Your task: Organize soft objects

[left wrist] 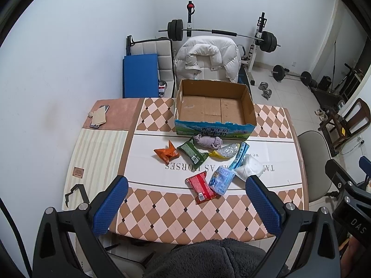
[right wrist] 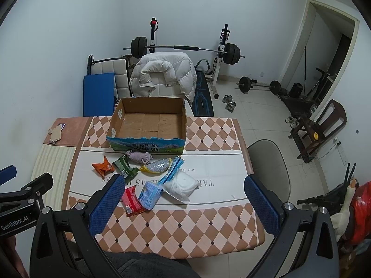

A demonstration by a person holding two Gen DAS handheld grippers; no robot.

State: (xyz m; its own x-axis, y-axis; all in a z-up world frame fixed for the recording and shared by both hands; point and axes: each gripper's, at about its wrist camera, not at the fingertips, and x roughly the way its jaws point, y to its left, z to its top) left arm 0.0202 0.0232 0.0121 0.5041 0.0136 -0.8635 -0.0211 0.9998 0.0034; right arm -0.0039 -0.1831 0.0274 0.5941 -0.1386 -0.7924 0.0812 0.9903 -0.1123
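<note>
both grippers hang above the near edge of the bench (left wrist: 97, 153), each spread wide with nothing between its blue pads. the left gripper (left wrist: 186, 192) faces the pile from the near side; the right gripper (right wrist: 185, 193) faces the same pile, and part of its black frame shows at the right edge of the left view.

an open cardboard box (left wrist: 214, 108) stands at the far middle of the bench, bare inside, its printed blue side facing the grippers. the soft things lie in a loose cluster on the bench just in front of it. an orange packet (left wrist: 167, 154) sits furthest left, apart from the rest. a green packet (left wrist: 193, 153) lies beside it, its far end touching a grey cloth (left wrist: 208, 141) that is bunched up close against the box front. right of the cloth is a yellow-edged silver pouch (left wrist: 225, 150), then a long blue packet (left wrist: 241, 154) lying slantwise. a white bag (left wrist: 250, 168) rests just right of it. nearer the grippers, a red packet (left wrist: 203, 186) and a pale blue pouch (left wrist: 222, 179) lie side by side, touching.

a phone under a scrap of card (left wrist: 99, 115) lies at the far left corner. a white jacket (left wrist: 207, 58) hangs over a chair beyond the box. a dark fleece sleeve (left wrist: 208, 258) fills the bottom of the left view.
</note>
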